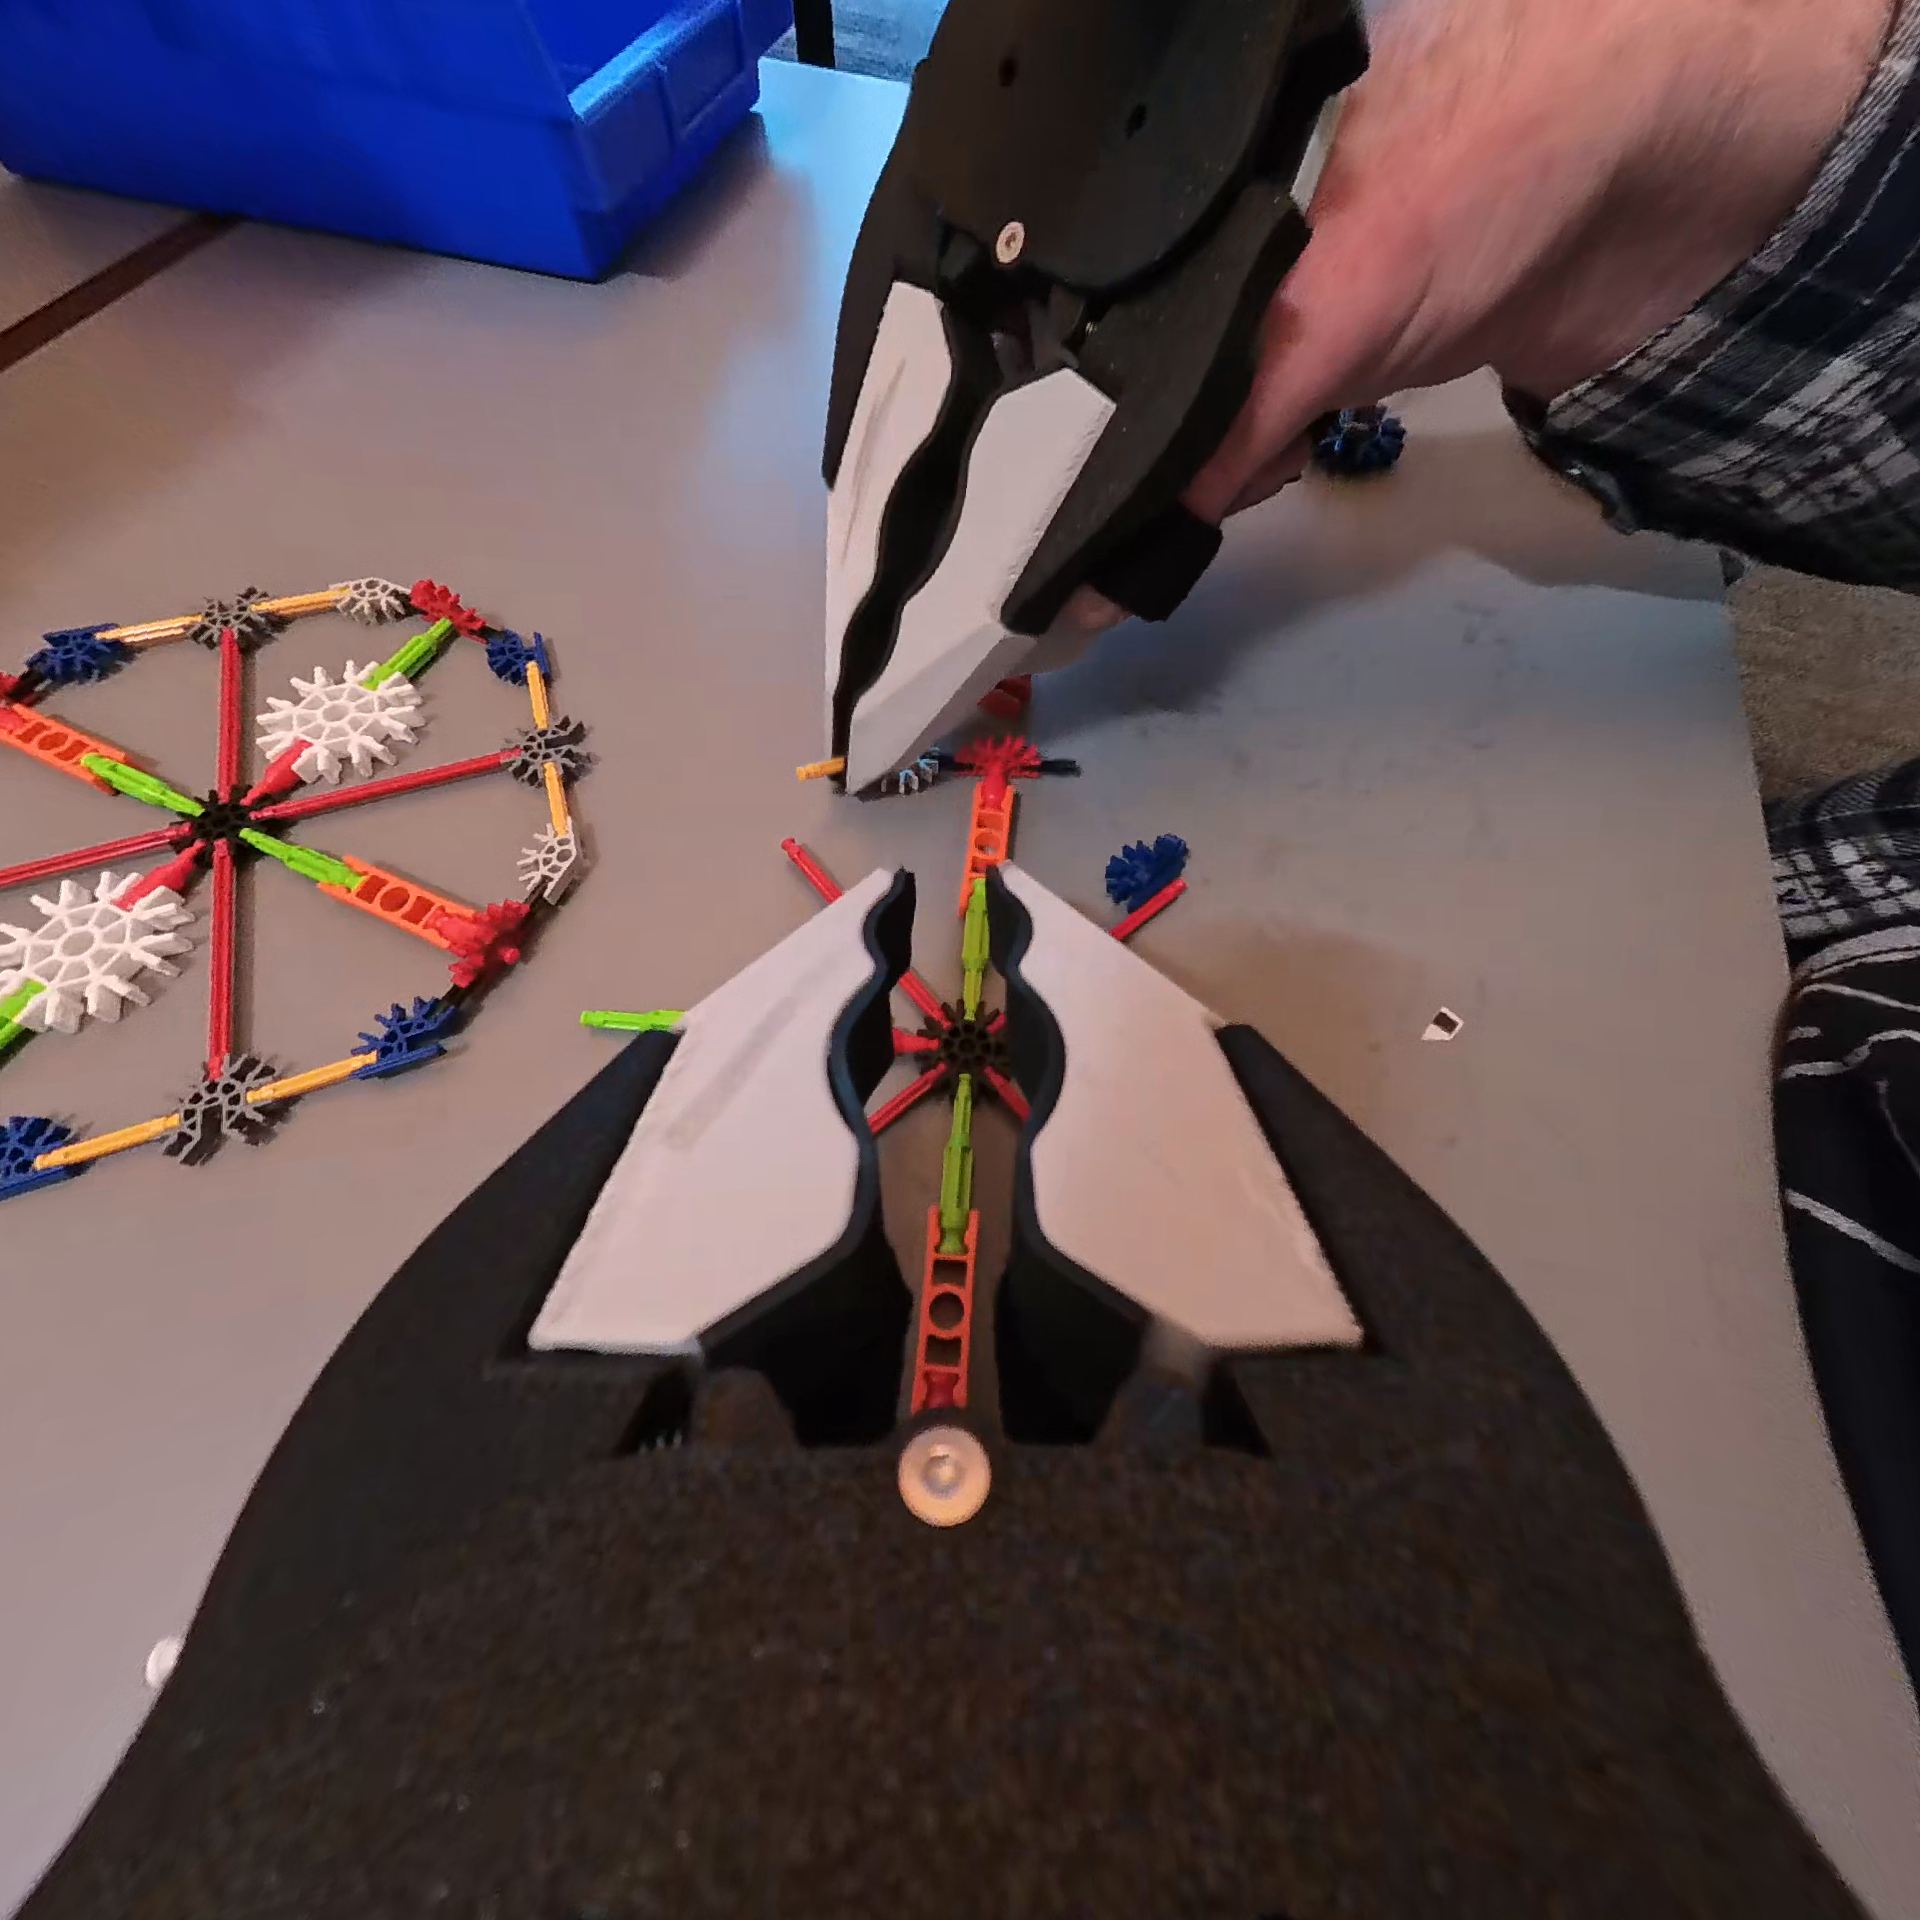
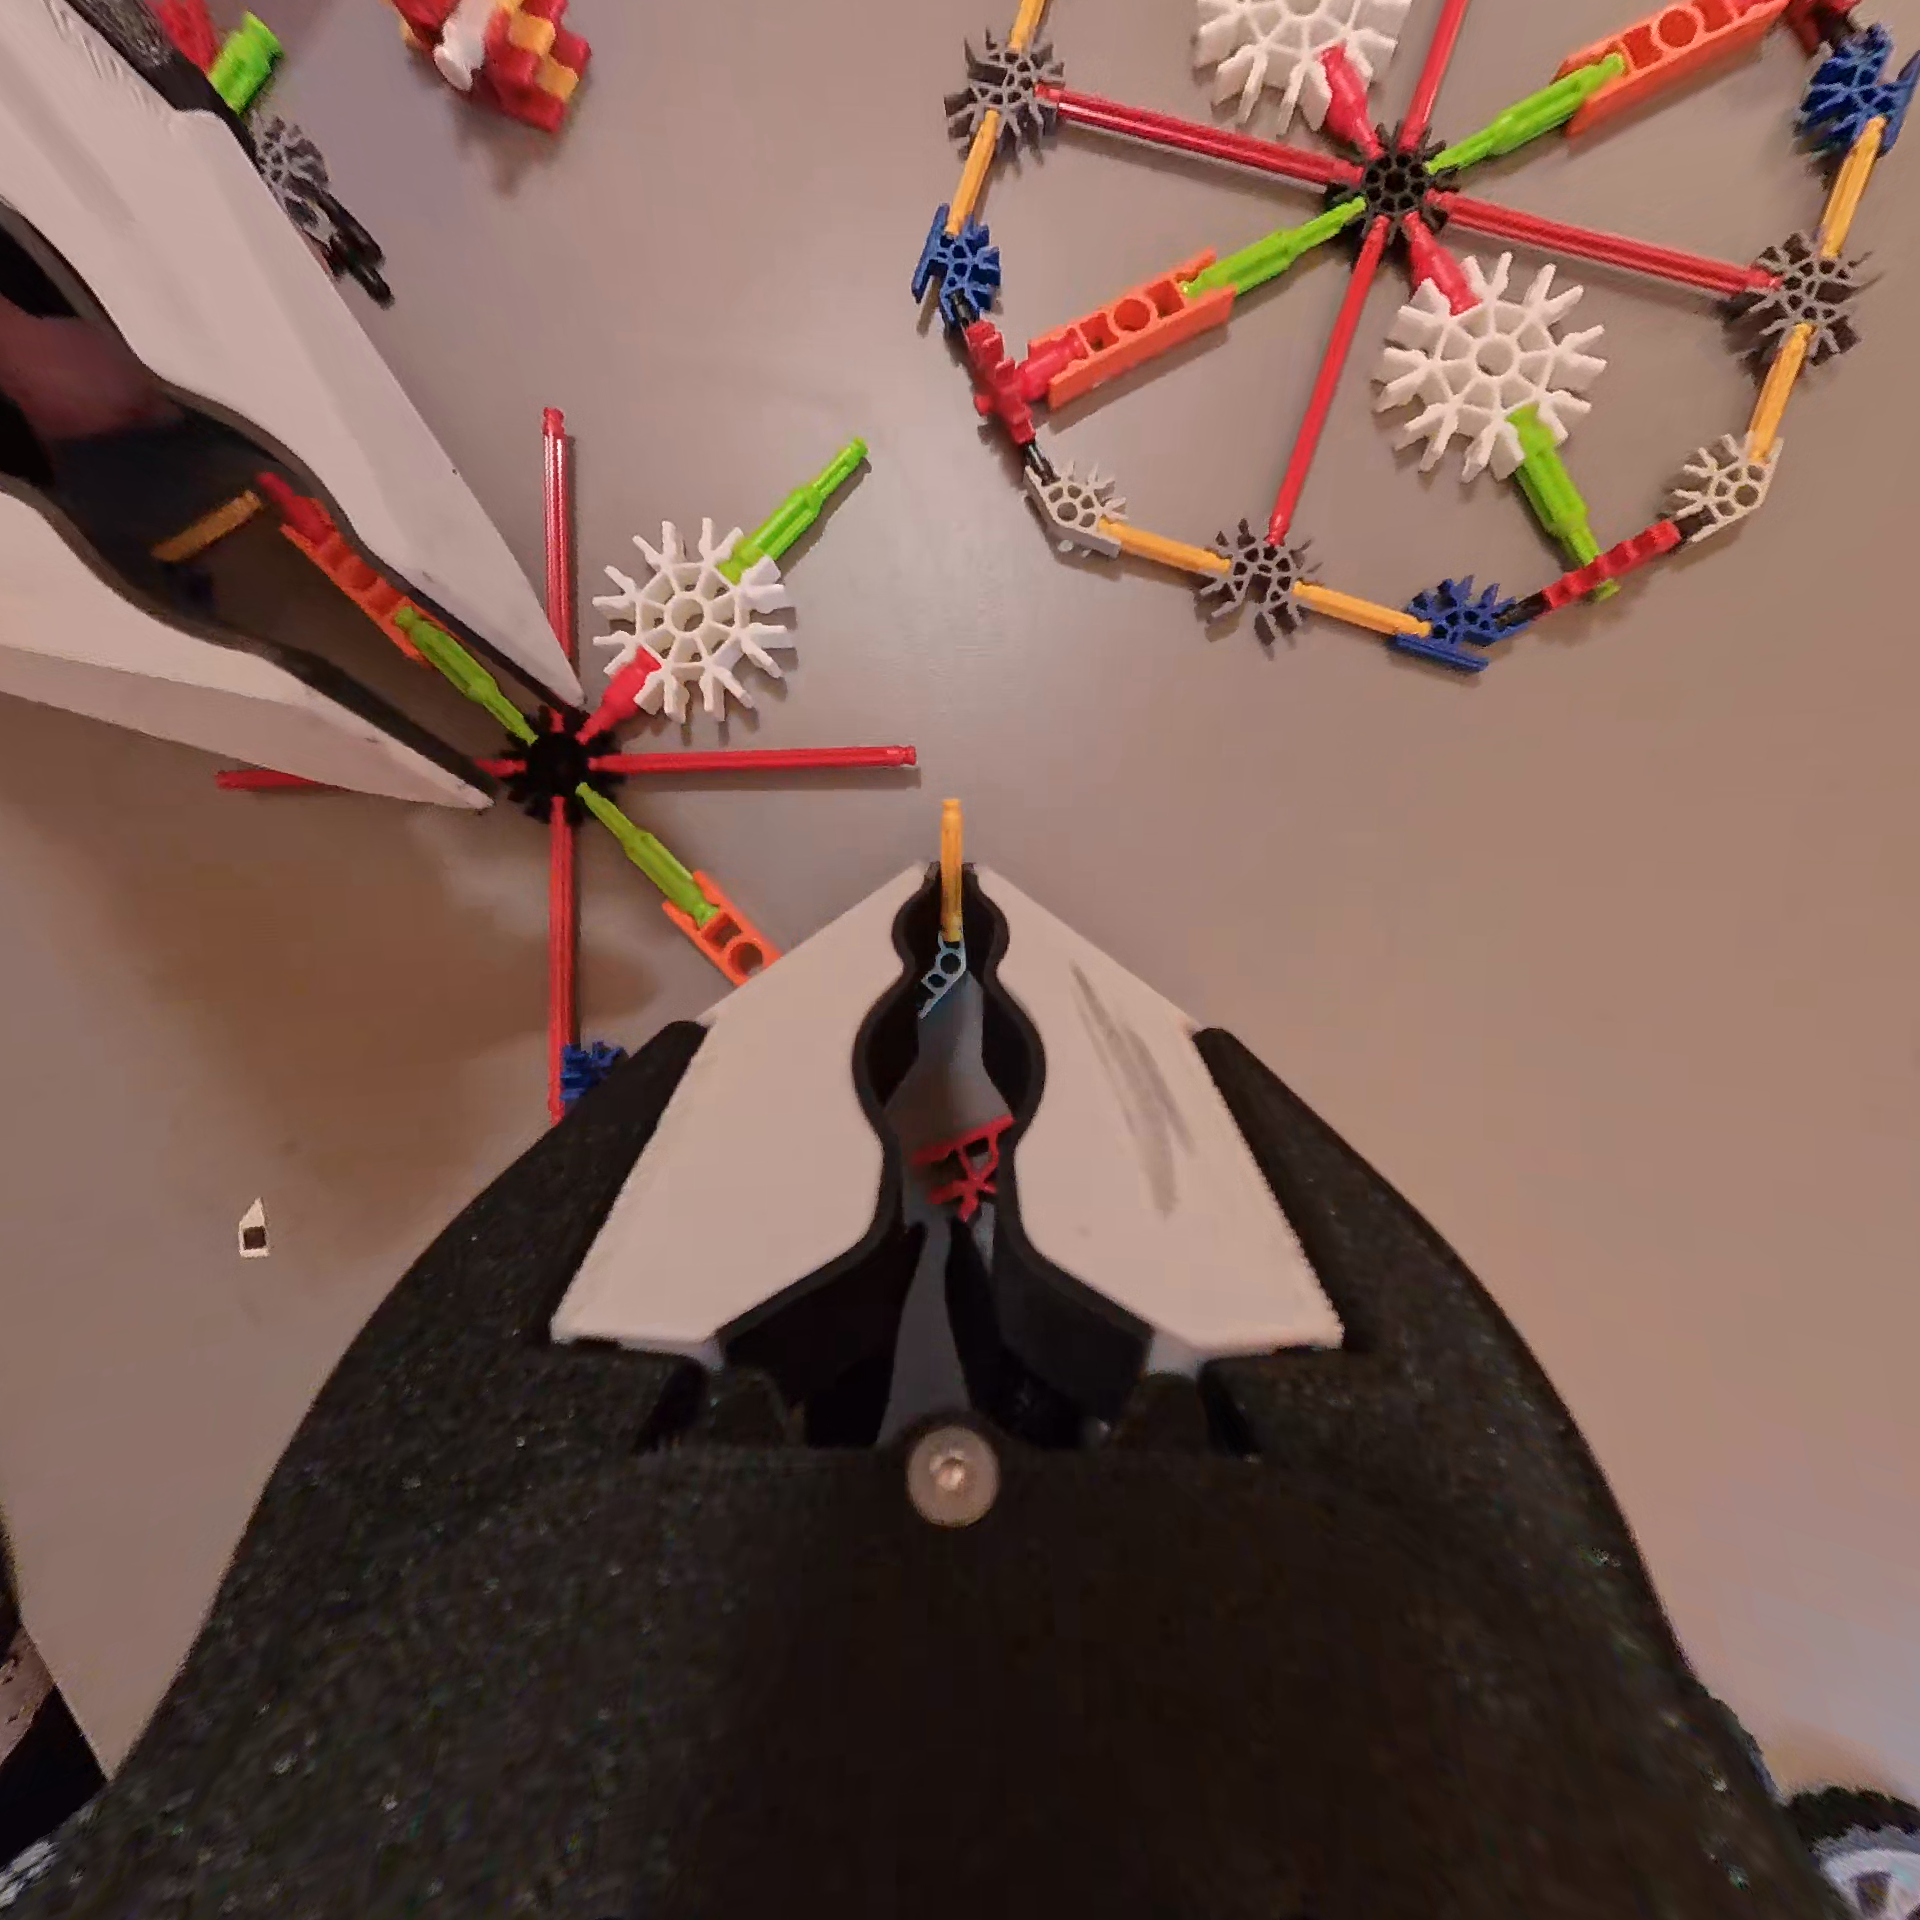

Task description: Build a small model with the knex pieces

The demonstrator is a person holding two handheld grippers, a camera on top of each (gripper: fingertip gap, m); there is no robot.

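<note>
grey tabletop (image 1: 416,436), matte, a dark seam near its far left corner. blue plastic bin (image 1: 436,114) at the far edge, seen from the left wrist only. finished rod-and-connector wheel (image 1: 260,831) lying flat, well apart from the grippers. half-built spoke cluster (image 2: 556,764) with black hub, red and green rods, orange pieces. left gripper (image 1: 951,883) low over that cluster, jaws a narrow gap apart around the green rod; touching or not, cannot tell. right gripper (image 2: 951,878) nearly closed on a yellow rod (image 2: 951,842) joined to a pale connector. small white scrap (image 2: 252,1229) on the table. white snowflake connector (image 2: 694,620) on the cluster, seen from the right wrist only. hand (image 1: 1507,208) and plaid sleeve (image 1: 1766,364), seen from the left wrist only.
</note>
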